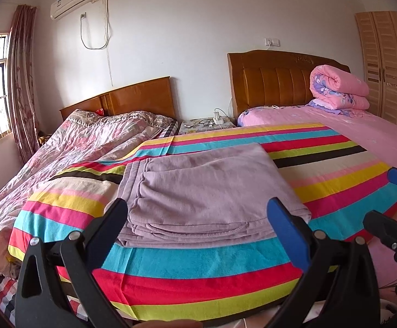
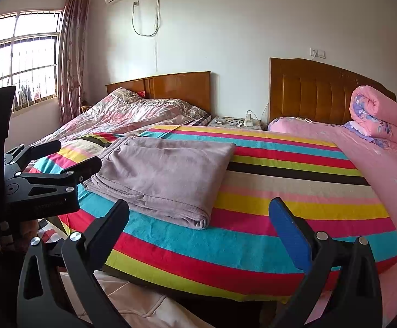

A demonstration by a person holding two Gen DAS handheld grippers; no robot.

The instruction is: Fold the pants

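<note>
- While the pants (image 1: 198, 191) lay as a flat mauve stack on the striped sheet (image 1: 198, 268), near the bed's near edge, the fold looked finished or nearly so, judging by the layered hems at the near side.
- At far left, a rumpled quilt (image 1: 75, 147) sloped beside the sheet; a careless push leftward could have slid the stack onto that uneven ground and skewed its layers.
- The left gripper (image 1: 198, 224) hovered just before the stack's near edge, fingers spread wide, holding nothing; whether its tips grazed the cloth could not be told.
- The risk here: closing on only the top layer would have peeled the fold open when lifted.
- The stack's near right corner (image 2: 198, 222) showed a soft rolled edge; catching it with a finger could have dragged the whole pile toward the edge of the bed.
- The right gripper (image 2: 198, 227) sat to the right of the pants, also spread wide and empty, over the bare stripes and clear of the cloth.
- At far right, a rolled pink blanket (image 2: 378, 117) lay well apart from the work and posed no hazard.
</note>
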